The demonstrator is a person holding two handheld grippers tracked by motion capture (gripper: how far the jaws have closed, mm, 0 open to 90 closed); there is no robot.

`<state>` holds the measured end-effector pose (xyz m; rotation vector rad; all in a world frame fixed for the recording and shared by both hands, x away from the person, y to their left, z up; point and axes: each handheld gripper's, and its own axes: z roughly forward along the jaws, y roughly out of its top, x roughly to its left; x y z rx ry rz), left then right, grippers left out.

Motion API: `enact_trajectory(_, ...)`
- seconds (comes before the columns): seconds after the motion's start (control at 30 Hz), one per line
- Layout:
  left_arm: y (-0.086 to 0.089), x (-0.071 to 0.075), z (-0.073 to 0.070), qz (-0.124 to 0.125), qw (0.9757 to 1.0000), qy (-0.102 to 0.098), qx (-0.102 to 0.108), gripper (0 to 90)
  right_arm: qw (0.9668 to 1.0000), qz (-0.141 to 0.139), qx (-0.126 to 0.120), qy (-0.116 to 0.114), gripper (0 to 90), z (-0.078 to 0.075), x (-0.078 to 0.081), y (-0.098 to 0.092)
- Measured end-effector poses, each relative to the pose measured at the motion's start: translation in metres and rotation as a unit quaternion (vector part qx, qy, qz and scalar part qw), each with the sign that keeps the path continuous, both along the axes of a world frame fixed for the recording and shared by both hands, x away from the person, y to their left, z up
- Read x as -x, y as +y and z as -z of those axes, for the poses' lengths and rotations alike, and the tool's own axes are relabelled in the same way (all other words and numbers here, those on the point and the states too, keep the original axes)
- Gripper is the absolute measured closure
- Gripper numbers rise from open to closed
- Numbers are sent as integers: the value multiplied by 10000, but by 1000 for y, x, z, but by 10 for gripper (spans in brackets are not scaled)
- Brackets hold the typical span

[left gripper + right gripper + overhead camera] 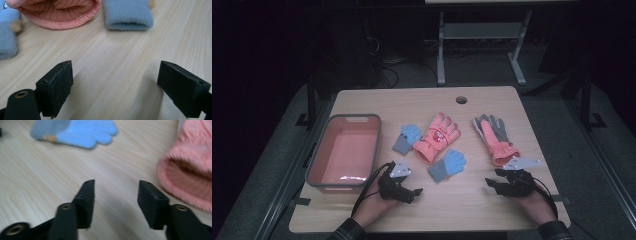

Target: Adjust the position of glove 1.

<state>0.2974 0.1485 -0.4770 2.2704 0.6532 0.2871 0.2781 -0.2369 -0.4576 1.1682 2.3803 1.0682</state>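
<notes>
Four gloves lie on the wooden table (472, 205). A small blue glove (406, 138) sits left of a patterned orange glove (435, 137). A second small blue glove (447, 166) lies nearer me, and an orange glove with a grey palm (494, 136) lies to the right. My left gripper (409, 184) rests low near the front edge, open and empty (116, 72), facing the orange cuff (60, 15) and the grey cuff (127, 15). My right gripper (490, 184) is part open with nothing between its jaws (117, 187), between the blue glove (75, 132) and the orange cuff (190, 177).
A salmon bin with a grey rim (317, 162) stands at the table's left, with nothing in it. A round cable hole (461, 99) is at the table's far edge. Bare wood lies between the two grippers along the front.
</notes>
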Motion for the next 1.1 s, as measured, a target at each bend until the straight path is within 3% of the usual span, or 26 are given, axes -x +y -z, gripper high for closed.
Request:
enact_trajectory(0.17, 2, 2, 0, 64, 10000, 23, 45, 126, 9998, -141, -125, -58, 736, -8, -3, 11)
enact_trajectory(0.33, 2, 2, 1, 107, 9999, 13, 50, 126, 9992, -351, -168, -79, 891, -12, -7, 22)
enact_trajectory(0.83, 4, 4, 0, 286, 9996, 40, 64, 126, 9954, -917, -270, -84, 900, -19, -26, 56)
enact_trajectory(1.1, 5, 4, 0, 363, 9993, 31, 50, 126, 9942, -1005, -363, -109, 900, -18, -39, 74)
